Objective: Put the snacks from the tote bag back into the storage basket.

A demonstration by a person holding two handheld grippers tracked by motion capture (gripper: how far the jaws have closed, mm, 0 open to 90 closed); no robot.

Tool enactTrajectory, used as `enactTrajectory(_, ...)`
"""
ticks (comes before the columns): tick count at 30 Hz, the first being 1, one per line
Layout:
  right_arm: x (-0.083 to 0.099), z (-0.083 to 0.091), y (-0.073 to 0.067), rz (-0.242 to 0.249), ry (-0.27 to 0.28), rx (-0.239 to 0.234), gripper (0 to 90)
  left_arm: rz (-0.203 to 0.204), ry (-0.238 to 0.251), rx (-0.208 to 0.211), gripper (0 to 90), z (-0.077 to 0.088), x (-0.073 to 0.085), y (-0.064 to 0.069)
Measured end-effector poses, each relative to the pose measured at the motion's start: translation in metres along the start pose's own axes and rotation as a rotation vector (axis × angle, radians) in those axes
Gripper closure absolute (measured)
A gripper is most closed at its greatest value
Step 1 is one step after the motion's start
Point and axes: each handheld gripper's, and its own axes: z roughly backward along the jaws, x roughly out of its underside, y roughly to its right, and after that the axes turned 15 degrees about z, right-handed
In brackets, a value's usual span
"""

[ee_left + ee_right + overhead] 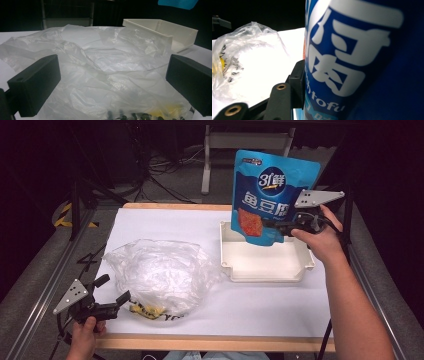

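The right gripper (278, 226) is clamped on a blue snack pouch (270, 190), held upright over the white tray (267, 269) at 2 o'clock on the tabletop (150, 220). The left gripper (116, 289), jaws apart, sits at 7 o'clock beside the crumpled plastic bag (160, 272).

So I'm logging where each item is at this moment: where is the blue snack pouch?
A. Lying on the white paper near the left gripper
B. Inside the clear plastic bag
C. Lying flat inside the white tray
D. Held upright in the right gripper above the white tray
D: the right gripper is shut on the blue snack pouch, holding it upright over the white tray.
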Motion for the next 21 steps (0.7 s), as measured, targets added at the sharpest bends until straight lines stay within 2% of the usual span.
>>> enactTrajectory(7,0.017,0.010,0.010,-0.022,0.002,0.035,52.9,0.001,0.007,-0.001,0.4,-0.002,0.000,0.000)
enactTrajectory(8,0.021,0.009,0.012,-0.029,-0.005,0.043,52.9,-0.003,-0.008,-0.002,0.4,-0.001,0.000,0.000)
enactTrajectory(9,0.024,0.008,0.013,-0.037,-0.012,0.045,52.9,-0.001,0.005,-0.001,0.4,-0.001,0.001,0.000)
enactTrajectory(11,0.031,0.005,0.014,-0.051,-0.026,0.046,52.9,-0.005,-0.007,-0.004,0.4,0.000,0.000,0.000)
enactTrajectory(21,0.061,-0.010,0.015,-0.077,-0.065,0.051,52.8,0.002,0.008,-0.003,0.4,-0.001,0.001,0.000)
